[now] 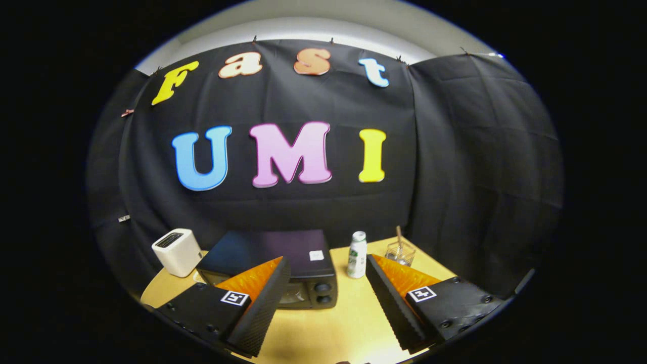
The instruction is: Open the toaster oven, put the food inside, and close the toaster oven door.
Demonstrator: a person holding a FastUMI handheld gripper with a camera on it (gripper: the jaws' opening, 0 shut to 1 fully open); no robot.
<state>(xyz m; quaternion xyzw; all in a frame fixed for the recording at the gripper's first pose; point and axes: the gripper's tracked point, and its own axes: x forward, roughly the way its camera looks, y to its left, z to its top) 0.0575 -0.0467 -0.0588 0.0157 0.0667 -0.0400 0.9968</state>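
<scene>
Toaster oven [283, 268] stands on the tabletop [323, 323], door apparently closed; food unseen, so either before loading or after. Jaws spread wide, holding nothing.

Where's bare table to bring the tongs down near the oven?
Bare table lies between the open tongs, running up to the bottle. It is crowded left: white toaster beside toaster oven. The glass stands right of the bottle.
</scene>
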